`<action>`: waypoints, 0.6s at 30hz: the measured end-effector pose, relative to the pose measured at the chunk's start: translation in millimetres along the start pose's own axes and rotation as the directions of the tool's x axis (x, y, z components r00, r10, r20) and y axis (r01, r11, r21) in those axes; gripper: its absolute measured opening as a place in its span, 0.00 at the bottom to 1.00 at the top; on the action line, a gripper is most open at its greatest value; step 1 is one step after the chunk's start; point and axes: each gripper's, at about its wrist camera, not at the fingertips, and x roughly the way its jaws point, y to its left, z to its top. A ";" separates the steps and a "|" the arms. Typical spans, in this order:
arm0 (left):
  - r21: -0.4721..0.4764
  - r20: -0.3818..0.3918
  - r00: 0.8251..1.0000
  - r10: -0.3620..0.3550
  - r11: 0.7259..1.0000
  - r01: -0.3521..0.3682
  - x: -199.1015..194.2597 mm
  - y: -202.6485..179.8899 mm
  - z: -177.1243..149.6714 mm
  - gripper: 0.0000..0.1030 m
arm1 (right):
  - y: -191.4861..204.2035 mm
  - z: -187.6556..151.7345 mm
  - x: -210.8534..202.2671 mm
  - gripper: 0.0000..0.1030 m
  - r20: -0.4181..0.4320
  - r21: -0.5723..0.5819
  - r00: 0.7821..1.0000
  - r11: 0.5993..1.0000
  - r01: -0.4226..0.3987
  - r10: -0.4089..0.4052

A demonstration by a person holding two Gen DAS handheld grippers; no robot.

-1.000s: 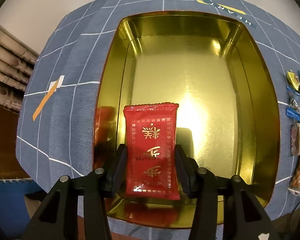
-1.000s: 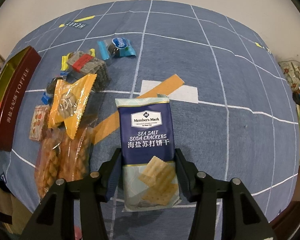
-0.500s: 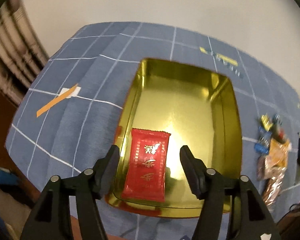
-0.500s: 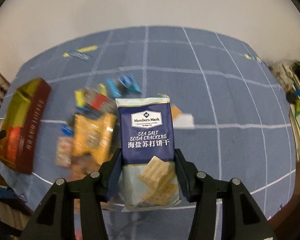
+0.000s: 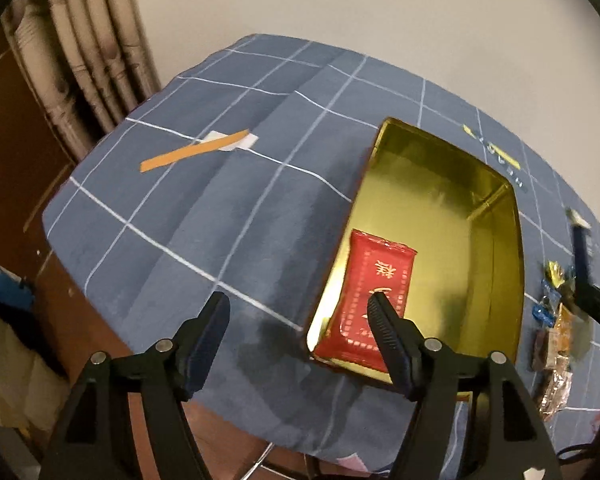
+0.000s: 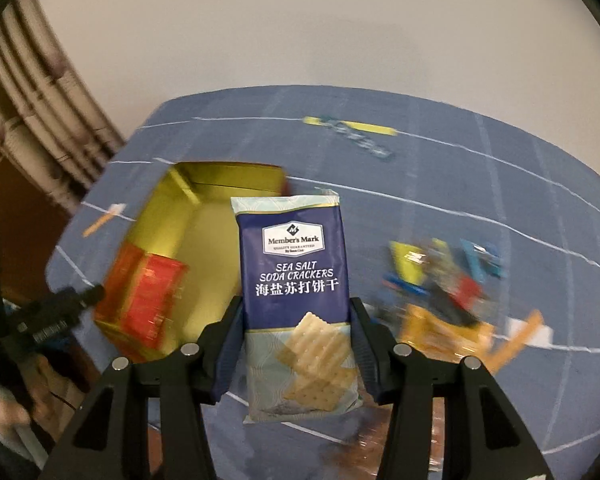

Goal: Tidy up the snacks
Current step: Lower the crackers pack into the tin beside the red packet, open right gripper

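Two handheld grippers are seen above a table with a blue checked cloth (image 5: 228,216), one empty, one carrying crackers.

Left gripper (image 5: 298,318) is held with fingers spread wide and nothing between them, over the near left corner of a gold tin (image 5: 496,216); a red packet (image 5: 374,292) lies flat inside the tin's near left end. Right gripper (image 6: 296,344) is pinched on an upright blue soda cracker packet (image 6: 294,264). Loose snacks (image 6: 444,292), blurred, are piled to the tin's right.
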 end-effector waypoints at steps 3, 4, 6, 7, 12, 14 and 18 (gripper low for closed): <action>-0.043 0.018 1.000 0.018 0.999 -0.018 -5.1 12.3 -3.3 0.68 | 25.1 8.3 12.5 0.50 -0.009 -0.010 0.999 0.999 -0.032 0.032; -0.056 0.017 1.000 0.018 0.998 -0.017 -5.9 15.4 -3.7 0.68 | 32.0 10.4 18.5 0.50 -0.016 -0.012 0.999 0.999 -0.040 0.040; -0.079 0.012 1.000 0.020 0.997 -0.019 -4.6 20.7 -2.8 0.68 | 48.3 12.5 29.4 0.50 -0.034 -0.013 0.998 0.998 -0.054 0.054; -0.085 0.010 1.000 0.017 0.996 -0.017 -3.8 21.9 -1.7 0.68 | 52.3 13.6 31.1 0.50 -0.039 -0.011 0.997 0.998 -0.060 0.060; -0.109 -0.009 1.000 0.006 0.994 -0.007 0.3 26.4 -1.9 0.68 | 79.1 14.4 54.4 0.50 -0.068 -0.003 0.994 0.996 -0.085 0.085; -0.112 -0.010 1.000 0.007 0.994 -0.008 0.6 26.4 -2.2 0.68 | 84.1 13.5 61.9 0.50 -0.072 -0.003 0.995 0.997 -0.074 0.073; -0.120 -0.028 1.000 -0.012 0.993 0.009 4.7 27.2 -2.7 0.68 | 84.7 7.6 77.9 0.50 -0.094 0.031 0.995 0.999 -0.018 0.021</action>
